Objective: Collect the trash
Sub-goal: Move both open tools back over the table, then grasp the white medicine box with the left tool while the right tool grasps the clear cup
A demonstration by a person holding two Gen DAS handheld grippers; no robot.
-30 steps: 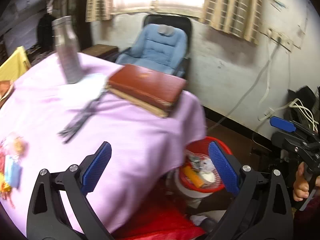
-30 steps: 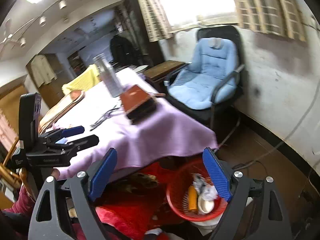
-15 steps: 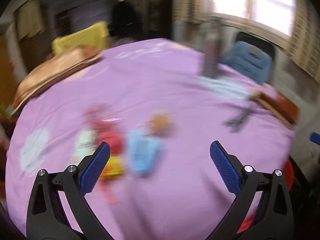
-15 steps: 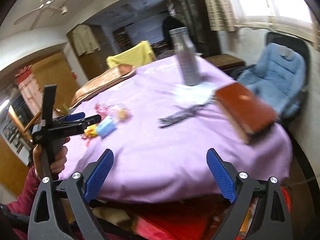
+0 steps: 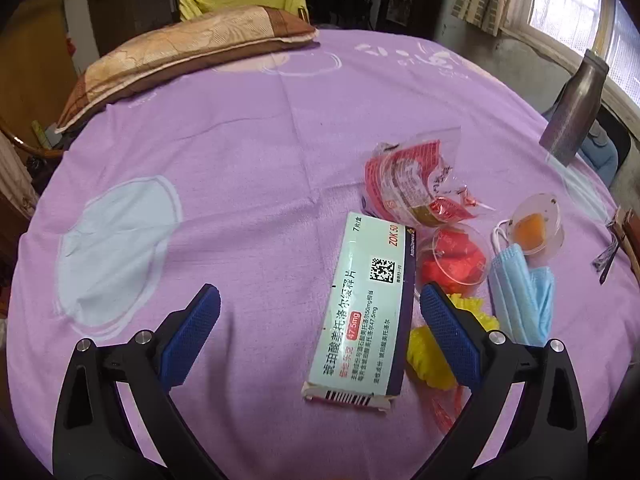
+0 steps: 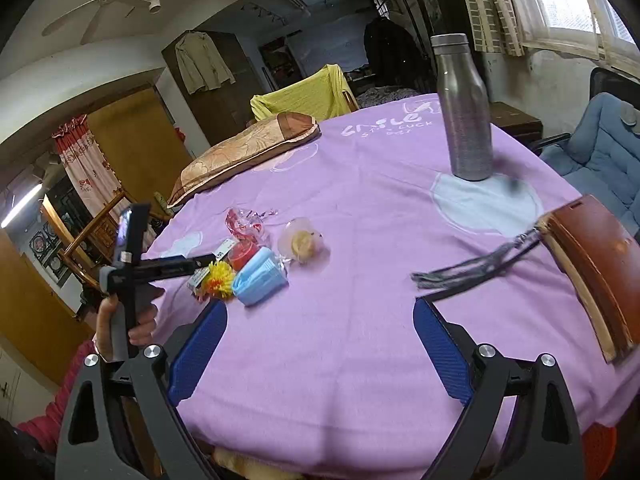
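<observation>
Left hand-held gripper (image 5: 318,318) released, jaws wide, empty, low over the worktop (image 5: 240,152). Medicine box (image 5: 362,312) lies flat between its fingers, nearer the right finger (image 5: 450,336), long axis running roughly along the reach direction, tilted slightly right. Rest of the trash sits just right of and ahead of that finger: yellow wrapper (image 5: 428,364), red cup (image 5: 456,262), face mask (image 5: 524,300), crumpled red packet (image 5: 412,180), clear cup (image 5: 536,228). Right hand-held gripper (image 6: 318,354) released, empty, well apart from the pile, which lies ahead-left of it. Left hand nearer; likely closes across the box's short width.
</observation>
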